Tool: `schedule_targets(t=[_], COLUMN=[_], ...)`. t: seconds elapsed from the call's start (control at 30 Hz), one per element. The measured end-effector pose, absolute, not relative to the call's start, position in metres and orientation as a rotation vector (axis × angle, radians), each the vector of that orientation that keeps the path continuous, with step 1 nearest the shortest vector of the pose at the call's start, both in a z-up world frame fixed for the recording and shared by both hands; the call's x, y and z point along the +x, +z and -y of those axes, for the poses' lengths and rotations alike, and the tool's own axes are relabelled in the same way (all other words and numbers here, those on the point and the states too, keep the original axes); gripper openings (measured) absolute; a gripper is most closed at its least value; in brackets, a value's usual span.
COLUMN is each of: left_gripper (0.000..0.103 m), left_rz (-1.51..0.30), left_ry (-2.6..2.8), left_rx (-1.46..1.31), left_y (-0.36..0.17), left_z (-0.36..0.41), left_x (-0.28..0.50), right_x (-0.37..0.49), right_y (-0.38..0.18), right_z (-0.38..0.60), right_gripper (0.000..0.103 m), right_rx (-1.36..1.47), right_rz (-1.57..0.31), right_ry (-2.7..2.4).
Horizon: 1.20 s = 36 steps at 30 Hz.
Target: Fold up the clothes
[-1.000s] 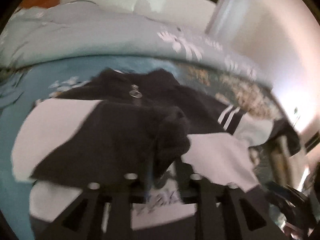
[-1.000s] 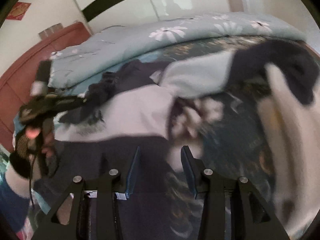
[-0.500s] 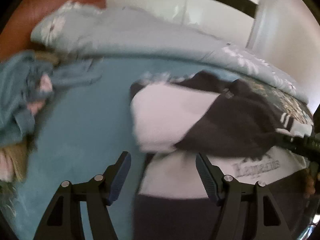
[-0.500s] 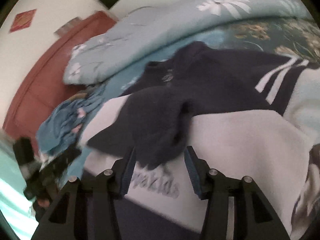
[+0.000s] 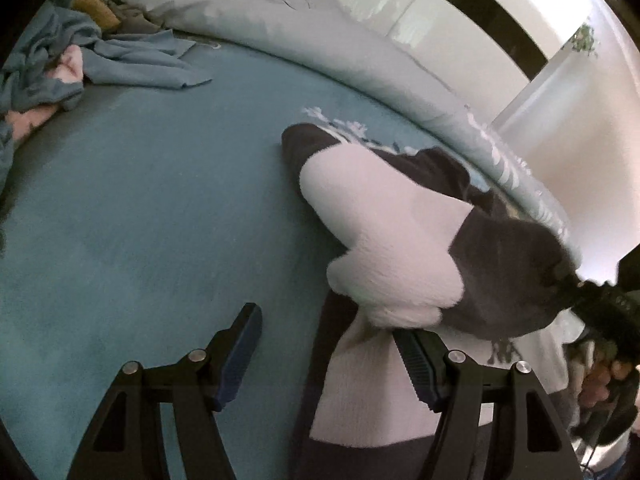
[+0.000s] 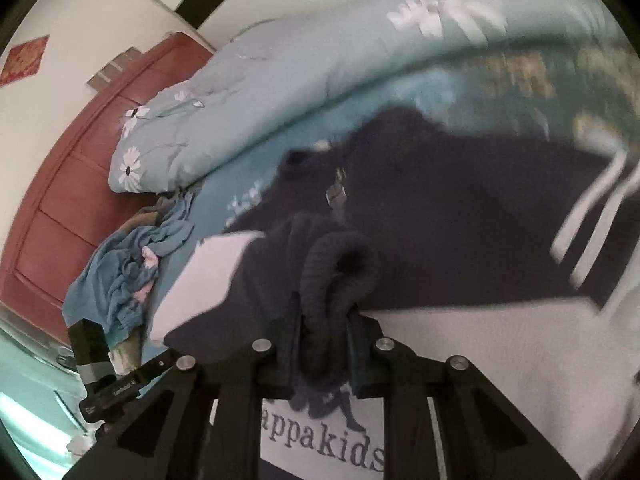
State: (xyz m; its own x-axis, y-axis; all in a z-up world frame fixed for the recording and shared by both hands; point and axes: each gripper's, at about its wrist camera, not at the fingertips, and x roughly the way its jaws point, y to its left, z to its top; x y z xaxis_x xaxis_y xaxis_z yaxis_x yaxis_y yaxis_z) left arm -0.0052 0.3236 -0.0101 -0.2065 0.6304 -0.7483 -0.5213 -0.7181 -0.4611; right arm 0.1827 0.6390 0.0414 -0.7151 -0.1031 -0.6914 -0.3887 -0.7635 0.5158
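Sweatshirt (image 6: 460, 220) lies spread on the bed (image 5: 140, 220), one sleeve (image 5: 400, 248) drawn across its chest. Right gripper (image 6: 324, 344) is clenched on the dark cuff (image 6: 340, 268) — a sleeve fold appears to be in hand. Left gripper (image 5: 328, 356) is released, holding nothing. Next: lay the cuff flat, then let go — though blur hides the far sleeve.

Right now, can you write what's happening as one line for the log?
task: fold clothes | right gripper: shut on cuff | left gripper: open, by jacket | surface: bed
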Motion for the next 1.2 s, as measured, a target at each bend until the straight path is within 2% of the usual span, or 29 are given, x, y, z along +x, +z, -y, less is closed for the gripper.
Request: schedule_targets(t=[0.13, 0.17, 0.5, 0.67, 0.73, 0.8, 0.93, 1.2], left_gripper=[0.071, 0.071, 0.071, 0.071, 0.071, 0.071, 0.075, 0.076], left_rz=[0.235, 0.266, 0.375, 0.440, 0.436, 0.429, 0.433, 0.443], left_ry=[1.959, 1.947, 1.916, 1.866, 1.856, 1.846, 1.862, 1.853], left_rx=[-1.287, -1.279, -1.287, -1.288, -1.278, -1.260, -1.228, -1.238], left_y=[-0.014, -0.016, -0.012, -0.014, -0.013, -0.008, -0.001, -0.002], left_z=[-0.314, -0.310, -0.287, -0.280, -0.281, -0.278, -0.274, -0.272], left_x=[-0.008, -0.008, -0.011, -0.016, -0.015, -0.011, -0.008, -0.011], right_x=[0.196, 0.199, 0.221, 0.291, 0.319, 0.346, 0.402, 0.527], right_y=[0.106, 0.111, 0.023, 0.043, 0.051, 0.059, 0.076, 0.095], right_z=[-0.637, -0.642, -0.710, -0.719, -0.723, -0.727, -0.734, -0.756], right_gripper=[0.019, 0.019, 0.019, 0.024, 0.036, 0.052, 0.053, 0.053], right_rx=[-0.946, -0.932, -1.096, -0.937, -0.874, -0.811, -0.688, -0.454], right_rz=[-0.667, -0.636, -0.803, -0.861, -0.883, -0.903, -0.942, -1.009], right_ry=[2.670, 2.658, 2.293, 2.234, 2.209, 2.183, 2.127, 1.912])
